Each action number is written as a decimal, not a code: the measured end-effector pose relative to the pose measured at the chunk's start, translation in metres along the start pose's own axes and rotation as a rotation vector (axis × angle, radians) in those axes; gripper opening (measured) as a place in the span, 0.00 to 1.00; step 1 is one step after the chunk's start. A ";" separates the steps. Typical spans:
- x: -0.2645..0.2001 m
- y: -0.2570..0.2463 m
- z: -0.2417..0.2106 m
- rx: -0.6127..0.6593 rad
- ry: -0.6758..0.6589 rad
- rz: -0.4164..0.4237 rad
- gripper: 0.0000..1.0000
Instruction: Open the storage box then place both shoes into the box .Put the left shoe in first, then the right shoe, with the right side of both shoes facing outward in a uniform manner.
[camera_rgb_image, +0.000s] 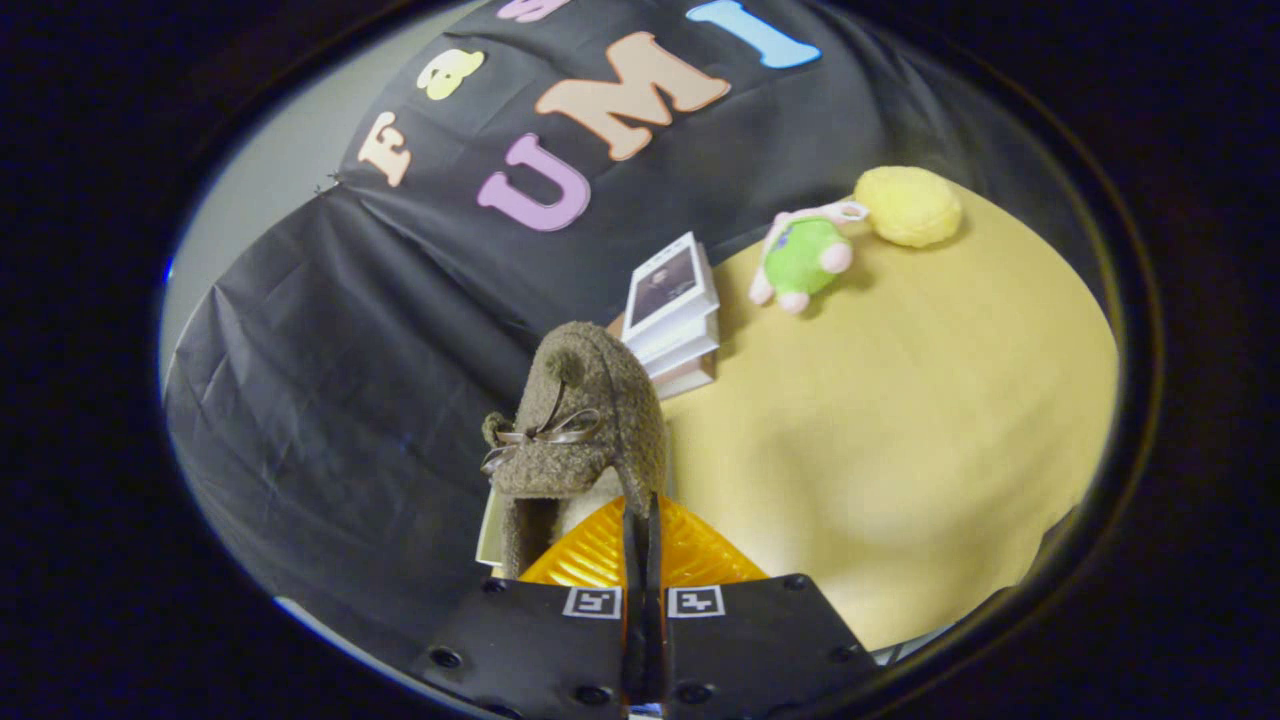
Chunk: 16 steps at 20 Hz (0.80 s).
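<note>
Two ribbed orange fingers (600, 555) pinch the fuzzy brown shoe's (585, 420) thin edge.

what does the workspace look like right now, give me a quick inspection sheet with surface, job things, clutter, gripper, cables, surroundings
surface: yellow tabletop, bare across its middle.
job's things: one fuzzy brown shoe with a small bow, lifted and tilted, right at the fingers. A pale edge shows beside it; I cannot tell what it is.
clutter: stack of books beyond the shoe; green and pink plush toy further back; yellow fluffy ball next to the toy.
gripper: gripper with orange fingers pressed together on a thin edge of the shoe, holding it up.
cables: nothing seen.
surroundings: black cloth wall behind the table, a pale wall beyond its edge.
</note>
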<state>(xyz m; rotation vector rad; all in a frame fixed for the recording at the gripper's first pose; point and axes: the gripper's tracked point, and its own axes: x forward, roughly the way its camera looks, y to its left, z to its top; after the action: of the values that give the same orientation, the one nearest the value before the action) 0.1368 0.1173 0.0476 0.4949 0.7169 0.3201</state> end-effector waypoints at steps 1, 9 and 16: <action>0.007 0.014 0.000 -0.006 0.006 0.016 0.03; 0.079 0.107 -0.045 -0.024 0.147 0.106 0.03; 0.133 0.098 -0.055 -0.033 0.150 0.013 0.03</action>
<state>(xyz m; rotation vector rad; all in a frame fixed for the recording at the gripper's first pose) 0.1828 0.2756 -0.0077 0.4472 0.8524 0.3833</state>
